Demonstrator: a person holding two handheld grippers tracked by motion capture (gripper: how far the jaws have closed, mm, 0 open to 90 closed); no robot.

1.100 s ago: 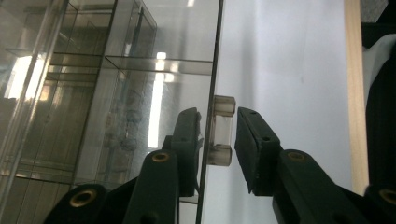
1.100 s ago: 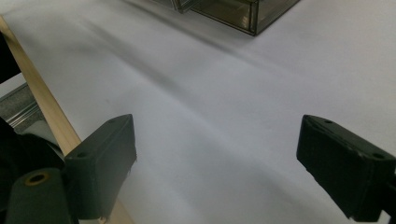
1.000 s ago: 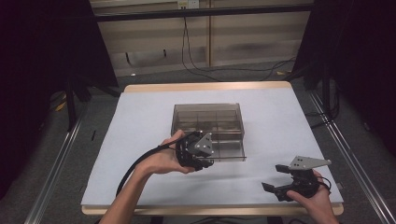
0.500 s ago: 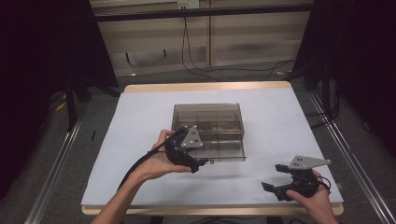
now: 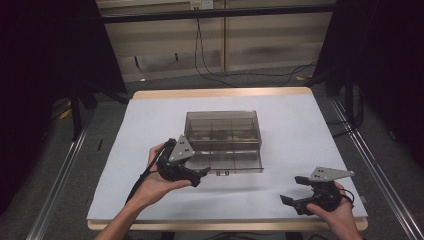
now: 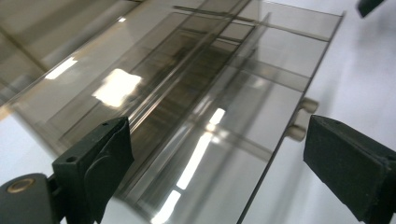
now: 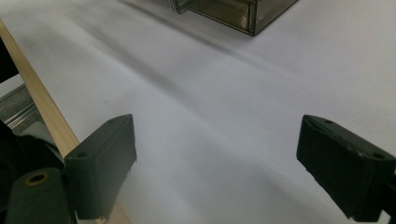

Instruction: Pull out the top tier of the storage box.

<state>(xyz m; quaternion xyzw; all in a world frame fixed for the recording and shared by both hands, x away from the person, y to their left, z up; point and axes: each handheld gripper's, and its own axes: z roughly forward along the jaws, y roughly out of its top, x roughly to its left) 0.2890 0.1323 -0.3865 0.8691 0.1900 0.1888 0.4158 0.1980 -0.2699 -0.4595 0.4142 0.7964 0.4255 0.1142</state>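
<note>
The left gripper's fingers, just opened, are spread wide at the near-left edge of the box's lowered lid, gripping nothing. The box is set mid-surface. The right gripper's fingers are held open near-right, well apart.

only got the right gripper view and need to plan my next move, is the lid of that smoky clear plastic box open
observer: yes, the smoky clear plastic lid lies folded out flat on the white table cover, in front of the box.
operator: is the left gripper holding it
observer: no, the left gripper has just been opening its fingers. The lid's front edge lies between them, not pinched.
operator: anything in the box
observer: dividers split it into compartments, but the contents are too dim to tell.
</note>
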